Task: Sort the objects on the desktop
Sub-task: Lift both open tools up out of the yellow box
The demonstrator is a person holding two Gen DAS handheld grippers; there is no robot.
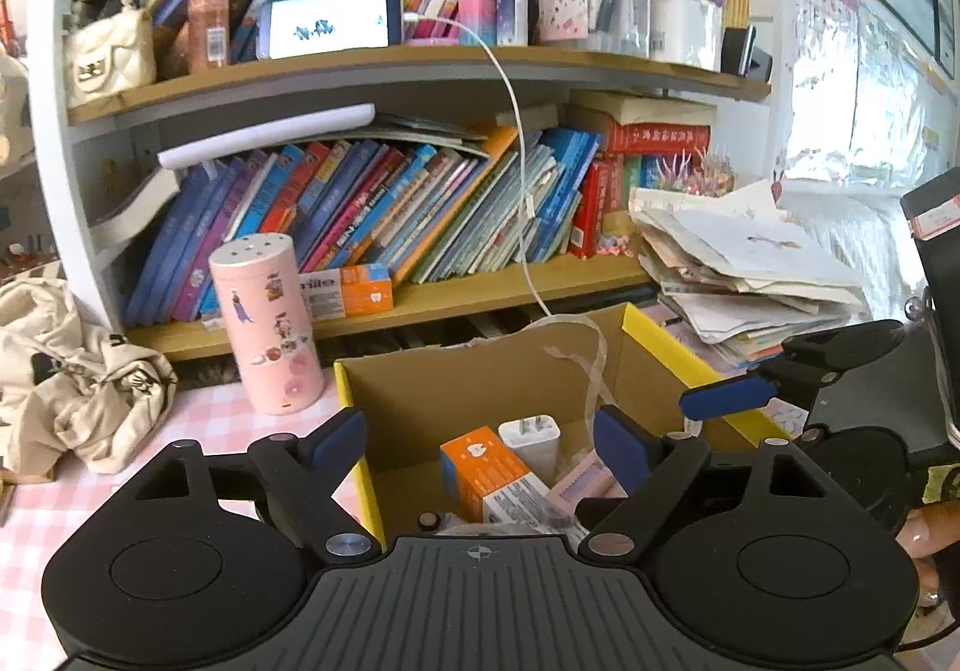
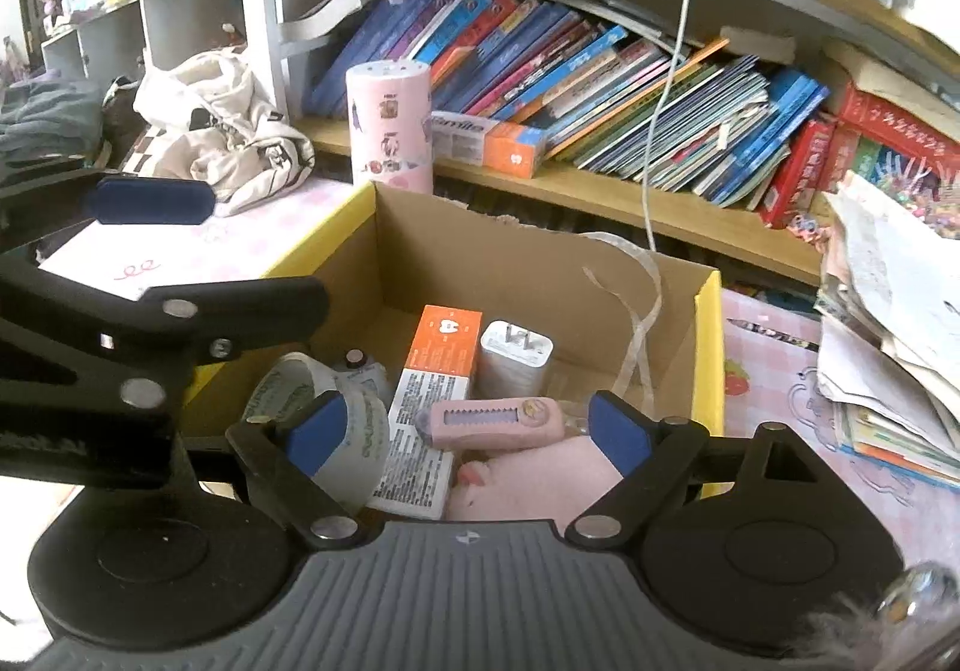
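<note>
Yellow-rimmed brown cardboard box stands on my pink checked desk cover, below the bookshelf. Inside it lie an orange-and-white carton, a white plug charger, a pink utility knife and a tape roll. A pink stickered cylinder remains outside, beside the box's left wall. My left gripper and right gripper both hover over the box, spread wide, holding nothing. Recommended: approach the cylinder level and clamp mid-body.

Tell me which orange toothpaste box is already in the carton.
The orange box lying in the cardboard carton, beside the white charger. The other orange box lies on the bottom bookshelf behind the pink canister.
</note>
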